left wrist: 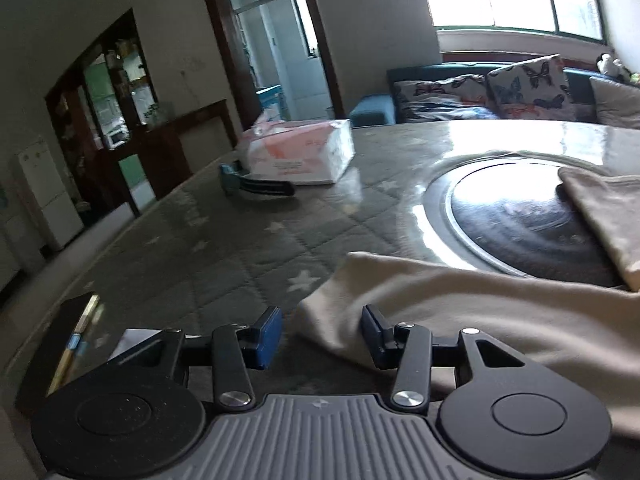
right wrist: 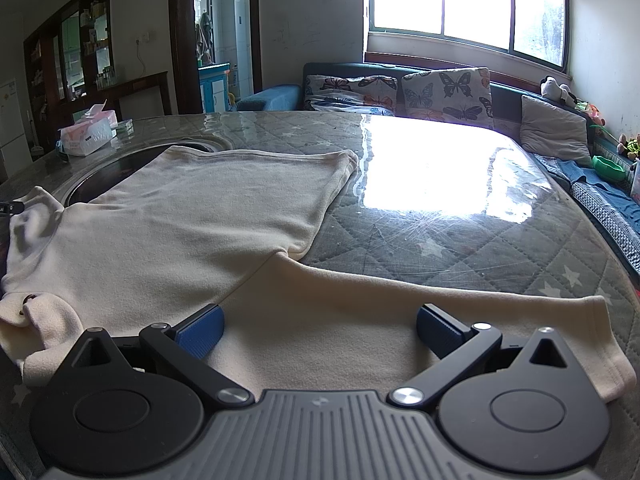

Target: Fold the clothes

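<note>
A cream long-sleeved top [right wrist: 192, 216] lies spread flat on the quilted grey table cover [right wrist: 440, 240], its body folded over toward the far side. One sleeve [right wrist: 400, 320] runs right along the near edge. My right gripper [right wrist: 320, 332] hovers over that sleeve, jaws wide apart and holding nothing. In the left wrist view the other sleeve end [left wrist: 420, 304] of the top lies ahead of my left gripper [left wrist: 322, 336]. Its blue pads [left wrist: 270, 338] stand apart, with the cloth's edge lying between them and not pinched.
A round dark metal inset [left wrist: 512, 216] sits in the table, partly under the top. A tissue pack [left wrist: 300, 148] and a blue-black object [left wrist: 256, 188] lie at the far left. A dark box [left wrist: 76, 340] sits at the near left edge. A sofa with butterfly cushions [right wrist: 444, 92] stands behind.
</note>
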Tool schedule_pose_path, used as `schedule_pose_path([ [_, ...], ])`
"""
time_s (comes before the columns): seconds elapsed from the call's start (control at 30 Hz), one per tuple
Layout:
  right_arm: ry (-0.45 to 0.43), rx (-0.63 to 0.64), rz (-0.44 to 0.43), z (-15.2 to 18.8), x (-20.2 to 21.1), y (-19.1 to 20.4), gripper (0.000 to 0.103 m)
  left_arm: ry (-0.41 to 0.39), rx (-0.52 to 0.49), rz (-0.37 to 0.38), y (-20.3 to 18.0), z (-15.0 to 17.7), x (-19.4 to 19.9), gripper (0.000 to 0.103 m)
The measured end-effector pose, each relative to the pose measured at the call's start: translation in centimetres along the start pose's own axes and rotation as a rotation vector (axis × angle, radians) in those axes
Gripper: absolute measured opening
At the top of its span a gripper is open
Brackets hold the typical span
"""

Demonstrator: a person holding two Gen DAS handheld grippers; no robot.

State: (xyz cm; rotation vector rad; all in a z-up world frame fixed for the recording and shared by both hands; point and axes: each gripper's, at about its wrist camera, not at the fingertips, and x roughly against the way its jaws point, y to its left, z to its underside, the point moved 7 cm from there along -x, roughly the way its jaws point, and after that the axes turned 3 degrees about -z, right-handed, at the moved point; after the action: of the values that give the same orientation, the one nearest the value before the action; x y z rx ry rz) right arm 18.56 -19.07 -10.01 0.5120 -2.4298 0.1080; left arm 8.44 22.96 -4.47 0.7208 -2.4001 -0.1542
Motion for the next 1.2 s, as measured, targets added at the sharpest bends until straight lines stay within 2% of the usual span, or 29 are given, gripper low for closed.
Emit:
schedule_pose_path([
  [0.1, 0.000, 0.001, 0.001, 0.1, 0.0, 0.0, 0.103, 0.008, 0.006, 0.006, 0.0, -0.1, 0.7, 0.048],
  [0.17, 0.000, 0.002, 0.003, 0.1, 0.0, 0.1, 0.103, -0.008, 0.016, 0.046, -0.8, -0.6, 2.0, 0.048],
  [0.27, 0.001, 0.002, 0.004, 0.0, 0.1, 0.0, 0.103, -0.070, 0.018, 0.168, -3.3, -1.8, 4.9, 0.048],
  [0.37, 0.001, 0.002, 0.004, 0.0, 0.1, 0.0, 0.103, -0.082, -0.020, 0.301, -6.8, -2.0, 6.6, 0.049],
  [0.47, 0.001, 0.002, 0.003, 0.0, 0.1, 0.0, 0.103, -0.081, -0.084, 0.360, -9.8, -1.3, 7.2, 0.049],
  [0.63, 0.002, 0.002, 0.003, 0.0, 0.1, 0.1, 0.103, -0.038, -0.128, 0.350, -10.8, 0.8, 6.7, 0.050],
  [0.83, 0.008, 0.005, 0.001, -0.1, 0.0, 0.0, 0.103, -0.033, -0.113, 0.337, -8.5, 2.1, 7.6, 0.050],
  [1.0, 0.017, 0.013, -0.010, -0.2, 0.2, 0.0, 0.103, -0.044, -0.136, 0.343, -8.9, 1.1, 8.8, 0.049],
  [1.2, -0.022, -0.023, 0.017, -0.5, 1.8, -0.8, 0.103, -0.096, -0.142, 0.406, -11.7, -1.2, 9.9, 0.056],
])
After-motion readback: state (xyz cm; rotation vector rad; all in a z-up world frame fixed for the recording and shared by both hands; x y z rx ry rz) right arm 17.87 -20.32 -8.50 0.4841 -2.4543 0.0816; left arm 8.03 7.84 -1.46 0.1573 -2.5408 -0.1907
